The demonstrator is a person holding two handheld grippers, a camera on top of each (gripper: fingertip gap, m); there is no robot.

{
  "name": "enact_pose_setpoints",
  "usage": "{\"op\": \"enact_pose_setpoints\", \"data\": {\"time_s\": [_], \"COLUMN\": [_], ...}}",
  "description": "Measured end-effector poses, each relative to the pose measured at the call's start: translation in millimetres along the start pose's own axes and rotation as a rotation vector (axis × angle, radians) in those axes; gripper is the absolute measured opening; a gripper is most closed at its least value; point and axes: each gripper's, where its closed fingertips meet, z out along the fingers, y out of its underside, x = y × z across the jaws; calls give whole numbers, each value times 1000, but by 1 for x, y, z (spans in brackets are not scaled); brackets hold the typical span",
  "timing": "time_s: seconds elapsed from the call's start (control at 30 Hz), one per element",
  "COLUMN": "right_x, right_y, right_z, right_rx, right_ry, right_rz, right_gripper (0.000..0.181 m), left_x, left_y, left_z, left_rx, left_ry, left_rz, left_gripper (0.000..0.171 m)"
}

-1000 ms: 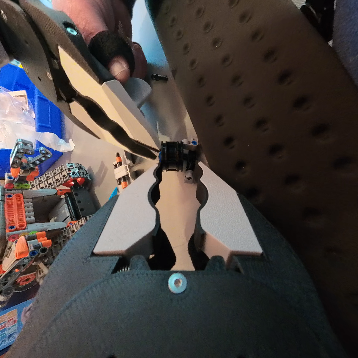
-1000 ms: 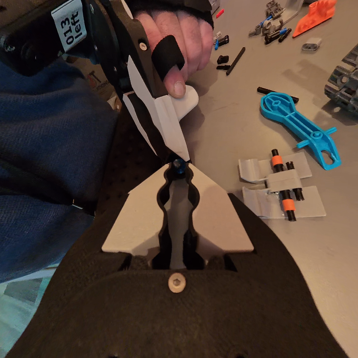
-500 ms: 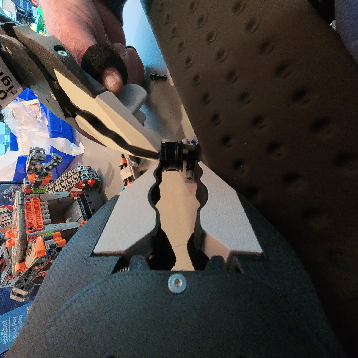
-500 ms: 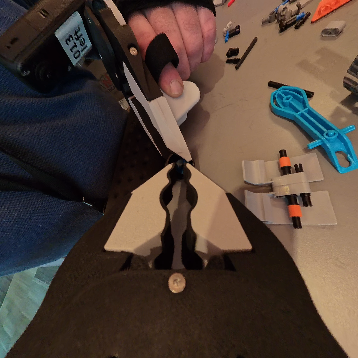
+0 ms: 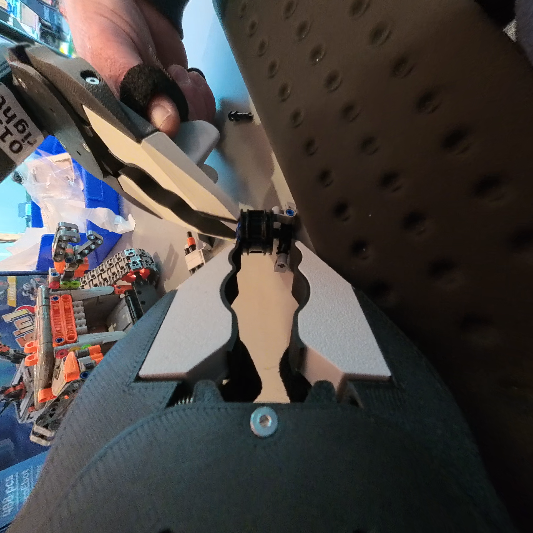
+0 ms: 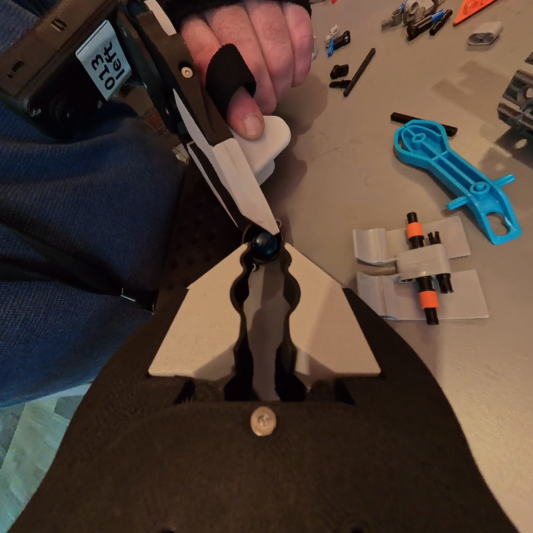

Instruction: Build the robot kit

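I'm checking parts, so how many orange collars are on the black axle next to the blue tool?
2: one orange collar near the axle's far end, beyond the grey connector; the other on its near side. None looks hidden.

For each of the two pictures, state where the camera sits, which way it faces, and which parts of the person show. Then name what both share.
Left wrist view: on the left tongs, facing along them to a small black wheel assembly; the right tongs and a hand show.
Right wrist view: on the right tongs, facing the grey table; the other hand and a blue sleeve show.
Shared: the wheel assembly, pinched from both sides.
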Motion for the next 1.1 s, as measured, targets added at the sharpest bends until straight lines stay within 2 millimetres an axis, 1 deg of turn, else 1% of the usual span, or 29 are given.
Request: {"op": "enact_pose_setpoints", "data": {"time_s": [0.07, 0.23, 0.57, 0.6, 0.67, 0.9, 1.1], "right_x": [-2, -2, -1, -1, -3, -1, 0], "right_y": [0, 0, -1, -1, -5, -5, -4], "right_z": [3, 4, 3, 3, 0, 0, 0], "right_rx": [-9, -23, -7, -3, 29, 26, 26], "right_ry": [-15, -20, -24, -28, -51, -48, -44], "right_rz": [-4, -1, 10, 14, 23, 32, 39], "right_gripper": [12, 12, 10, 8, 0, 0, 0], "left_x": [0, 0, -1, -1, -1, -2, -3], "left_y": [0, 0, 2, 2, 3, 4, 5], "left_z": [0, 0, 1, 2, 2, 2, 2], "left_rx": [-5, -15, 0, 1, 6, 18, 37], "left_ry": [-6, -19, 1, 1, 8, 28, 64], "left_rz": [19, 48, -1, -3, -23, -56, -126], "left_gripper": [31, 31, 31, 31, 31, 32, 32]}}
